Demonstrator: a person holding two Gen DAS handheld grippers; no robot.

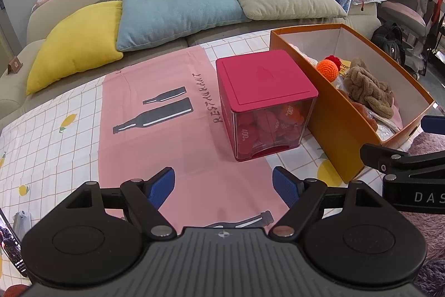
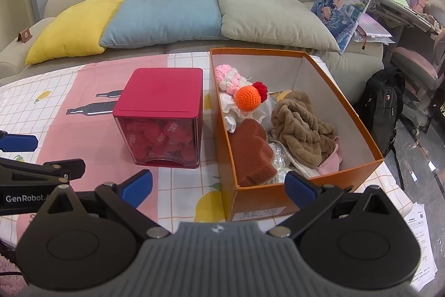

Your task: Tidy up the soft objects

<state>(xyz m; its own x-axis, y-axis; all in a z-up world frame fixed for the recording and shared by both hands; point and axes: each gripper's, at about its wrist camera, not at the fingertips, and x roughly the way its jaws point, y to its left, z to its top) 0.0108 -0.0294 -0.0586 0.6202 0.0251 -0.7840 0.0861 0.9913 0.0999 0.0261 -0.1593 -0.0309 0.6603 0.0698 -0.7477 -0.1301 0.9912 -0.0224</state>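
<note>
Open room: pink cloth (image 1: pixel 155 135) lies bare ahead of the left gripper (image 1: pixel 224 187), spread, empty
Right gripper (image 2: pixel 218 185): spread, empty, at orange cardboard box (image 2: pixel 278 202) near edge
Box contents: brown fleece towel (image 2: pixel 300 127), orange crochet ball (image 2: pixel 247 98), rust sponge (image 2: pixel 251 152)
Red-lidded clear cube (image 2: pixel 158 116): red soft pieces, beside box on desk (image 2: pixel 183 180)

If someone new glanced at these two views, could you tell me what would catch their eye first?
Most likely the orange box on the right of the table, full of soft items: a brown fluffy cloth, an orange crochet ball and a rust-coloured sponge. Just left of it stands a red-lidded clear cube holding red pieces. Both hand-held grippers, left and right, are open and empty.
</note>
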